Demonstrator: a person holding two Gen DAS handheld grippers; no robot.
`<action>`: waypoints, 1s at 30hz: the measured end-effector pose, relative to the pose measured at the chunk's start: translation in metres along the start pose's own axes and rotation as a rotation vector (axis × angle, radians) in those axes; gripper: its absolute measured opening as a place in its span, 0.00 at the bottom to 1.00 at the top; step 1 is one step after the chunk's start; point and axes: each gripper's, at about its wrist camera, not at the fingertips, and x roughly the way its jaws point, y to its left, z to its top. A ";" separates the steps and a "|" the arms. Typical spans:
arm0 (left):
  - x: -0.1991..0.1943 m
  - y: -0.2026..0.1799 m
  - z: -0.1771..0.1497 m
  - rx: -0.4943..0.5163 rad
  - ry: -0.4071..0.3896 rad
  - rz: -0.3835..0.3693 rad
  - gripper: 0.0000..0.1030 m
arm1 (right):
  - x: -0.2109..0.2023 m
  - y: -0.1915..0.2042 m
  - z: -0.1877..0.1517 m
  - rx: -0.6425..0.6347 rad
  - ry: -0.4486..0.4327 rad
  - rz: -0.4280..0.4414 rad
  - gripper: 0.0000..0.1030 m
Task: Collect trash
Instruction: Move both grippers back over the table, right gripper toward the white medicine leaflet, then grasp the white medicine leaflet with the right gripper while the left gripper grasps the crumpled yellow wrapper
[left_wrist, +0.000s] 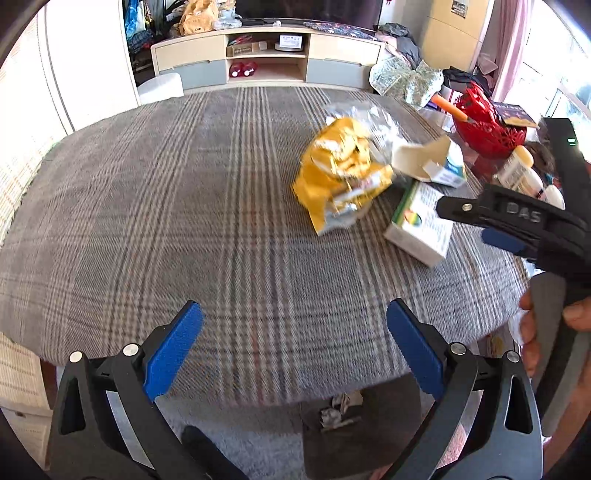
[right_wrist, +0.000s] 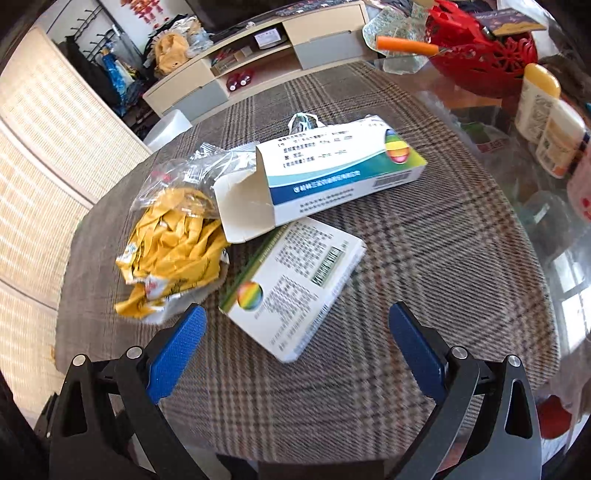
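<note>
A crumpled yellow wrapper (left_wrist: 341, 173) (right_wrist: 173, 247) lies on the plaid tablecloth with a clear plastic bag (right_wrist: 188, 166) behind it. To its right lies a flat white-and-green box (left_wrist: 419, 221) (right_wrist: 291, 284). An opened white-and-blue carton (left_wrist: 439, 162) (right_wrist: 332, 170) rests beyond that, partly over it. My left gripper (left_wrist: 293, 339) is open over the cloth near the table's front edge, with nothing between its fingers. My right gripper (right_wrist: 297, 341) is open just short of the flat box. In the left wrist view the right gripper (left_wrist: 476, 225) hangs by that box, held by a hand (left_wrist: 535, 332).
A red openwork basket (left_wrist: 487, 125) (right_wrist: 484, 48) and several bottles (right_wrist: 546, 110) stand on the bare glass at the table's right. A dark bin (left_wrist: 343, 432) holding crumpled paper sits on the floor below the table's front edge. A TV cabinet (left_wrist: 266, 55) lines the far wall.
</note>
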 end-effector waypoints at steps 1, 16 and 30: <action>0.000 0.002 0.003 0.002 -0.002 0.000 0.92 | 0.005 0.002 0.003 0.005 0.005 0.002 0.95; 0.026 0.011 0.028 0.014 -0.001 -0.010 0.92 | 0.049 0.026 -0.002 -0.090 -0.036 -0.164 0.86; 0.057 -0.012 0.058 0.067 -0.031 -0.069 0.51 | 0.017 -0.015 -0.023 -0.144 0.011 -0.051 0.70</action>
